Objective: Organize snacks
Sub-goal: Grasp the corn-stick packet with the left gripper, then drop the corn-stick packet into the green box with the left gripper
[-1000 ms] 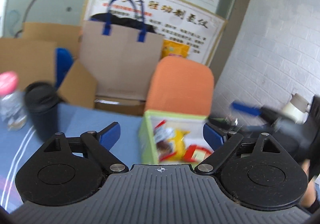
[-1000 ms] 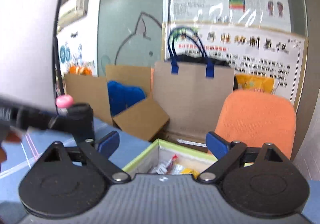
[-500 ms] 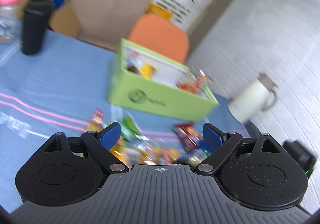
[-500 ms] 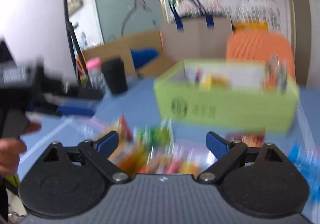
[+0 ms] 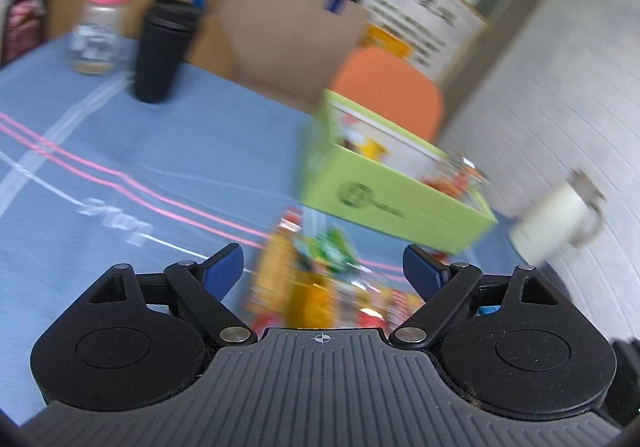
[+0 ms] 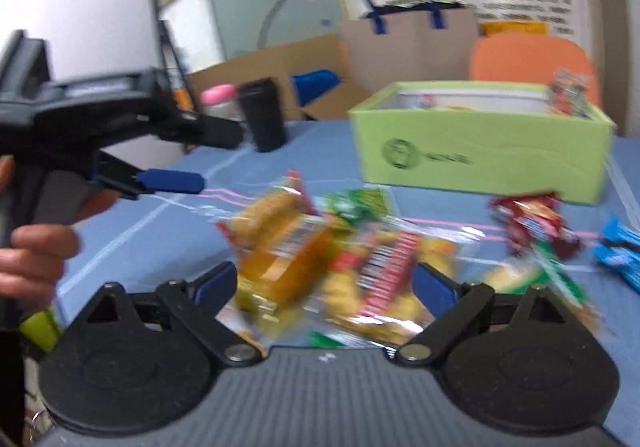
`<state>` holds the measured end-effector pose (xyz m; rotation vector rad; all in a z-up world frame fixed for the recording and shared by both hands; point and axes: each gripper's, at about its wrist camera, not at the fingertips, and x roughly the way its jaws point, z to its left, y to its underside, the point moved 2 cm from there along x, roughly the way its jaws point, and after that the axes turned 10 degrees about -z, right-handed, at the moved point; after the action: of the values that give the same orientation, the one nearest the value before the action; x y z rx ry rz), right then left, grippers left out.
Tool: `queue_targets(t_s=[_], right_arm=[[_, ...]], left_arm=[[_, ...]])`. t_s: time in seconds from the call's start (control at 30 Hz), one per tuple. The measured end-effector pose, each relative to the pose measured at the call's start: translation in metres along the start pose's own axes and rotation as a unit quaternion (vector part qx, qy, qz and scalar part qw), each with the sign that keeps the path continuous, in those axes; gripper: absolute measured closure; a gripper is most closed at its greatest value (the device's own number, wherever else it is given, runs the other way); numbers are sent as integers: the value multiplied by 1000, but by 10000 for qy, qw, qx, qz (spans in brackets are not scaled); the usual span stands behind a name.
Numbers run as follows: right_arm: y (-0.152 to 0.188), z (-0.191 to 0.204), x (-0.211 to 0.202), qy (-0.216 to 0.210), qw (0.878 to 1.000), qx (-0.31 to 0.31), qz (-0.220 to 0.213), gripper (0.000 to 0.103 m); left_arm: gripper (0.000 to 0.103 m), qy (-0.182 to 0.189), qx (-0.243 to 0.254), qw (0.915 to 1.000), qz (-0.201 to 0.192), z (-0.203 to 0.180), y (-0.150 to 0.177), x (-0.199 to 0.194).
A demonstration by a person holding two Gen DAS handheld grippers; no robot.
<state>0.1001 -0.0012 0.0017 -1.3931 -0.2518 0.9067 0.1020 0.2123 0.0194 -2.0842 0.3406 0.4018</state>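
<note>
Blue cloth with pink and white stripes covered the table, with brown cardboard boxes, a paper bag with blue handles and an orange chair behind it at the far side. On the far left of the cloth stood a black tumbler and, just beside it, a clear jar with a pink lid; a white jug stood at the right, close to the brick wall. A green box sat toward the far right with a few packets already showing above its rim, so some sorting looked done. Most of the work seemed to remain: a loose heap of snack packets lay on the cloth near the box, with a red packet and a blue packet apart to its right. The left gripper hung over the near edge of the heap with its jaws spread wide and nothing between them. The right gripper was likewise wide open and empty, low over the yellow and red packets. Both views were blurred, so the packet labels could not be read
</note>
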Motion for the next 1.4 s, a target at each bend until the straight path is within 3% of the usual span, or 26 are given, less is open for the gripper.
queue_targets(t_s=[0.13,0.33,0.6,0.7,0.73,0.77,0.8,0.83,0.87,0.97,1.2,1.4], right_arm=[[-18,37,27,-404,9985,-365,-87,10],[-24,72,73,-767,9964,-325,177,10],[-11,76,121,-307,9971,-318,623,10],[-7,75,130,-207,9967,-363,695,10],[-4,76,131,-167,9967,-421,676,10],[-3,75,132,-122,9967,-444,675,11],[-3,75,133,-117,9968,-449,656,13],[-3,75,133,-113,9966,-486,657,27],[-2,75,135,-76,9957,-594,707,34],[-4,71,134,-201,9952,-628,726,47],[-30,61,109,-139,9973,-708,108,47],[-79,17,93,246,9942,-931,-472,47]], left_arm=[[28,-44,74,9999,94,16,-25,20],[33,530,582,9915,1035,28,-24,59],[46,592,1001,9796,1636,38,-14,95],[64,753,1110,9708,1989,40,-9,106],[65,820,1165,9689,2025,40,-8,109],[74,861,1201,9685,2004,41,-8,109],[101,852,1198,9685,2011,42,-9,109],[102,842,1158,9680,2061,44,-8,110],[103,820,1110,9699,2006,46,-9,107],[103,808,943,9741,1889,47,-9,101],[103,1016,787,9814,1429,14,-35,92],[103,1354,1040,9795,1072,-58,-74,125]])
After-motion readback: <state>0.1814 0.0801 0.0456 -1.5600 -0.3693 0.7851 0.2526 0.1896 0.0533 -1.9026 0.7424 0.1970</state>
